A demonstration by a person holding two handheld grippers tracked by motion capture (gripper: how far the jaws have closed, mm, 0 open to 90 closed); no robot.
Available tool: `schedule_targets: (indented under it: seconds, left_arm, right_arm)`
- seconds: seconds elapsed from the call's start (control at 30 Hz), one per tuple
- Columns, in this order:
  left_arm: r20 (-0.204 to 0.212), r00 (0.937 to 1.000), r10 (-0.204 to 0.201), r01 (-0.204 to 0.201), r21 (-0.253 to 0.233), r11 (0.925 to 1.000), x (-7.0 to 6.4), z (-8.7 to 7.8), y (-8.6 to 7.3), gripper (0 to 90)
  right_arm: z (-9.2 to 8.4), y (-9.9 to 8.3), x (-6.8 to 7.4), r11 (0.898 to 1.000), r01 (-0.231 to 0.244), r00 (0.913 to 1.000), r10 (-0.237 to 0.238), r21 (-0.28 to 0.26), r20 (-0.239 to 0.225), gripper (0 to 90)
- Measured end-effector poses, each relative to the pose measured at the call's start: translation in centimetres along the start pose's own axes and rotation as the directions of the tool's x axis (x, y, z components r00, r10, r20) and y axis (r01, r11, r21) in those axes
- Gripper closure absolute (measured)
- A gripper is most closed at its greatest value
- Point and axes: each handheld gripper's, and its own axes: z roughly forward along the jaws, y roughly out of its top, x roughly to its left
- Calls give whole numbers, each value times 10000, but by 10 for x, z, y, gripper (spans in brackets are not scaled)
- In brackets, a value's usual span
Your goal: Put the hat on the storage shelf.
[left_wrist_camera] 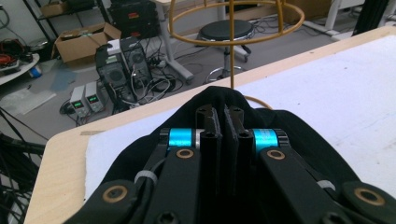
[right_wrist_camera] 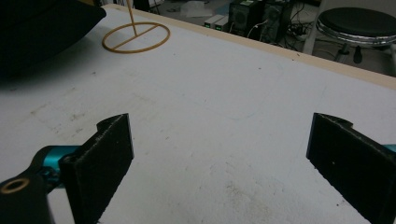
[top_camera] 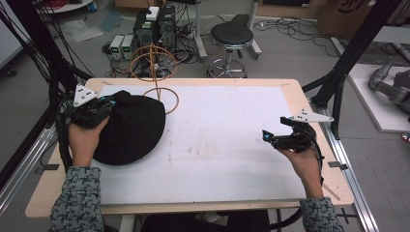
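Surface (top_camera: 232, 145): white mat over a wooden top, mostly bare. Work in hand looks like getting the black hat (top_camera: 130, 128) onto the wire hat stand (top_camera: 153, 63).

Black hat: lies at the left side of the surface, soft dome slumped flat, its far edge just beside the stand's ring base. Probably left close so the carry to the stand is short.

Wire hat stand: upright at the far left edge, ring base on the mat, domed cage on top, nothing on it.

Left claw (left_wrist_camera: 223, 122): jaws pinched together on a fold of the hat's fabric at its near-left edge; a thin grip, likely chosen because the cloth offers no rigid part.

Right claw (right_wrist_camera: 219, 154): jaws wide, nothing between them, hovering over bare mat at the right, well apart from the hat.
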Motion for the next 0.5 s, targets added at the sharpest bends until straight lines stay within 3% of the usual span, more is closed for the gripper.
schedule_targets:
  seconds: [0.3, 0.5]
  left_arm:
    - [552, 9968, 570, -563, -131, 9983, 1, -11, 6, 855]
    - [1193, 9919, 435, -381, -473, 9982, 13, -23, 11, 855]
  right_arm:
    - [0, 3, 1, 9999, -4, 10000, 4, -111, -22, 70]
    - [-2, 3, -1, 9998, -72, 10000, 71, -178, -48, 70]
